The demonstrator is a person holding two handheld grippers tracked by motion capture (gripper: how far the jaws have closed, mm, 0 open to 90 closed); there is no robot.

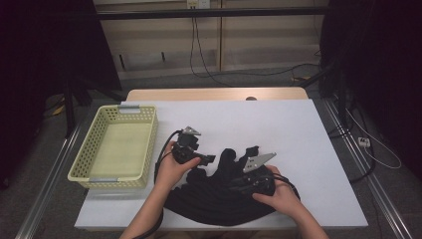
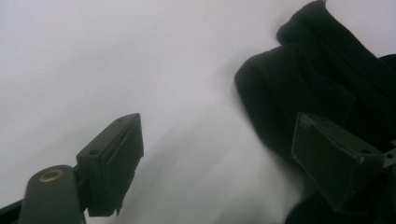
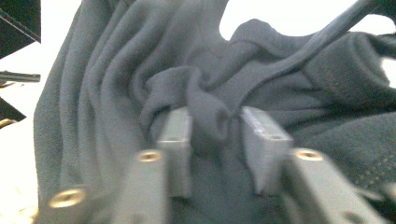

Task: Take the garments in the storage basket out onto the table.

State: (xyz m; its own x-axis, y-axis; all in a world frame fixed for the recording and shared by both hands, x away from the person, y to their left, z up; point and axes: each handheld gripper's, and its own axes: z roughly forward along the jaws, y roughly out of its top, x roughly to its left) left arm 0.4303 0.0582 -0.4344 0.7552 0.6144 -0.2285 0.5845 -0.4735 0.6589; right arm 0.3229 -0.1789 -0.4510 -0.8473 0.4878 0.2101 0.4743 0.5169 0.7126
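A black garment (image 1: 219,199) lies crumpled on the white table cover (image 1: 278,124), near the front edge. My left gripper (image 1: 206,159) hovers at the garment's left upper edge. In the left gripper view its jaws (image 2: 217,126) stand wide open with nothing between them, one over bare table and the other over the dark cloth (image 2: 317,79). My right gripper (image 1: 238,183) rests low on the garment's right part. In the right gripper view a raised fold of the cloth (image 3: 208,123) stands between its jaws (image 3: 215,116); it touches one pad, and a small gap shows at the other.
A pale yellow plastic basket (image 1: 149,144) stands at the table's left side, with nothing seen inside. The white cover stretches bare behind and to the right of the garment. Cables trail on the floor beyond the table's far and right edges.
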